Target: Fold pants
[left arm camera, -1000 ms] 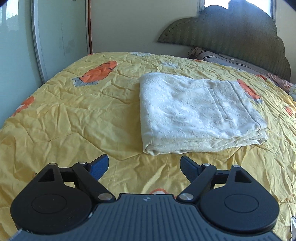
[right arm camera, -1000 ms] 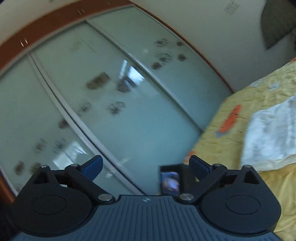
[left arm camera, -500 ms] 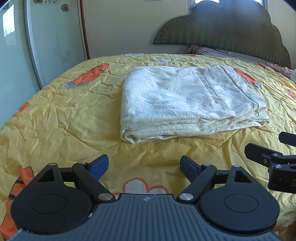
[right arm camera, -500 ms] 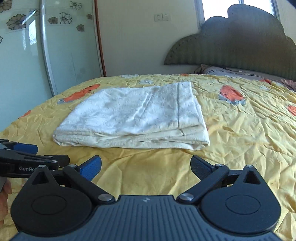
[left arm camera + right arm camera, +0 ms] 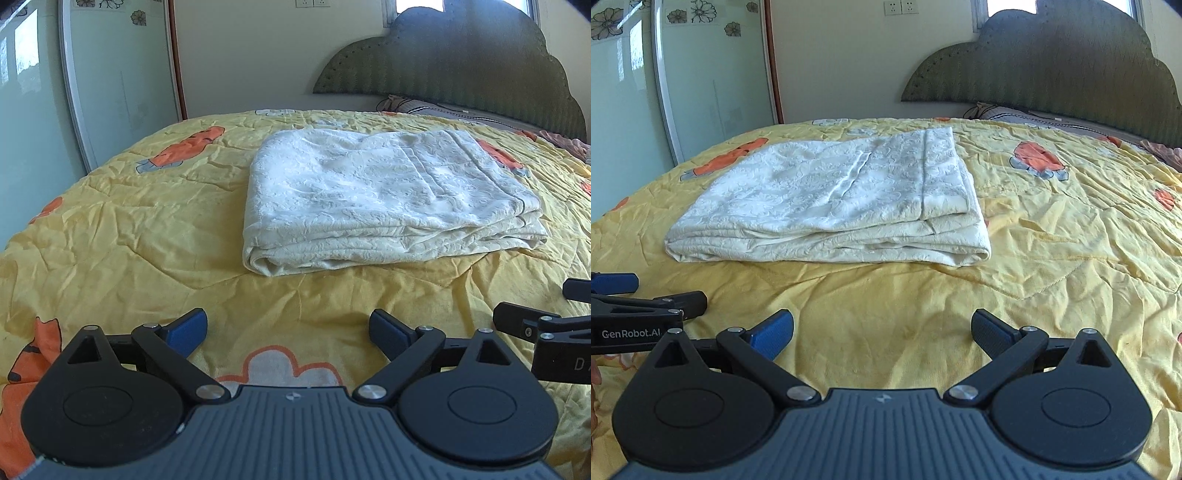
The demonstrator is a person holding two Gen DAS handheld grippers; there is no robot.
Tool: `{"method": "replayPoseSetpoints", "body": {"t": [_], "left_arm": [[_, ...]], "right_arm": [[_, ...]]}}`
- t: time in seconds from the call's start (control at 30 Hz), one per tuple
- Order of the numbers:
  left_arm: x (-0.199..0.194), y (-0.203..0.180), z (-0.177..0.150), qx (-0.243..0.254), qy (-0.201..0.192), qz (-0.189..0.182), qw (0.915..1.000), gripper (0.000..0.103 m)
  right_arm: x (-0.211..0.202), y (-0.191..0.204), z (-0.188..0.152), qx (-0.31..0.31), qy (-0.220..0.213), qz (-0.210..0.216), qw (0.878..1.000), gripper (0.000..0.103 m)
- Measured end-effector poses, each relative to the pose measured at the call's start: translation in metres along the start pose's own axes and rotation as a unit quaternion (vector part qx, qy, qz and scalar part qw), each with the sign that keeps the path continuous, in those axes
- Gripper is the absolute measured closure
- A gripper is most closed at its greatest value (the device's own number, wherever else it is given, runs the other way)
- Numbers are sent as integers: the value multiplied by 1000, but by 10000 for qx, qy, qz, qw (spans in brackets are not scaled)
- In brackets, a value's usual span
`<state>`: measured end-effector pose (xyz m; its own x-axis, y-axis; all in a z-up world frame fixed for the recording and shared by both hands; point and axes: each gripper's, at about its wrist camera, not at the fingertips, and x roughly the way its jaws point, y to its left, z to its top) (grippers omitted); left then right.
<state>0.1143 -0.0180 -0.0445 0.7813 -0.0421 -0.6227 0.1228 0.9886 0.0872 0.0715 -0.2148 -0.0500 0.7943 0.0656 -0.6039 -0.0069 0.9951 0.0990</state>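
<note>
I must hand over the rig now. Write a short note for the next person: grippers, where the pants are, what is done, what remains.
Left gripper: jaws opening, nothing between them, above the yellow bedspread.
Right gripper: open, empty, beside the left one, also short of the pants.
Pants: white folded pants lie as a flat layered bundle in the middle of the bed, touched by neither gripper.
Done: the folding looks finished.
Left: probably only a check that the edges are tidy.
</note>
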Motion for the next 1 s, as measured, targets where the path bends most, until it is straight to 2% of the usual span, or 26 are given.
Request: {"method": "replayPoseSetpoints", "body": {"t": [0.3,0.5,0.67,1.0], "left_arm": [[0,1,-2,-75,-9,-69,9999,5],[-3,1,-3,-52,-74,-255,9996,5],[-1,0,-3,-25,-3,-219,9998,1],[1,2,-3,-124,48,-232,9996,0]], "right_arm": [[3,2,-1,-51,100,-62,9999,0],[3,2,0,-56,114,-106,9999,0],[3,3,-1,-73,115,-127,9998,0],[3,2,-1,-93,117,-121,9998,0]]}}
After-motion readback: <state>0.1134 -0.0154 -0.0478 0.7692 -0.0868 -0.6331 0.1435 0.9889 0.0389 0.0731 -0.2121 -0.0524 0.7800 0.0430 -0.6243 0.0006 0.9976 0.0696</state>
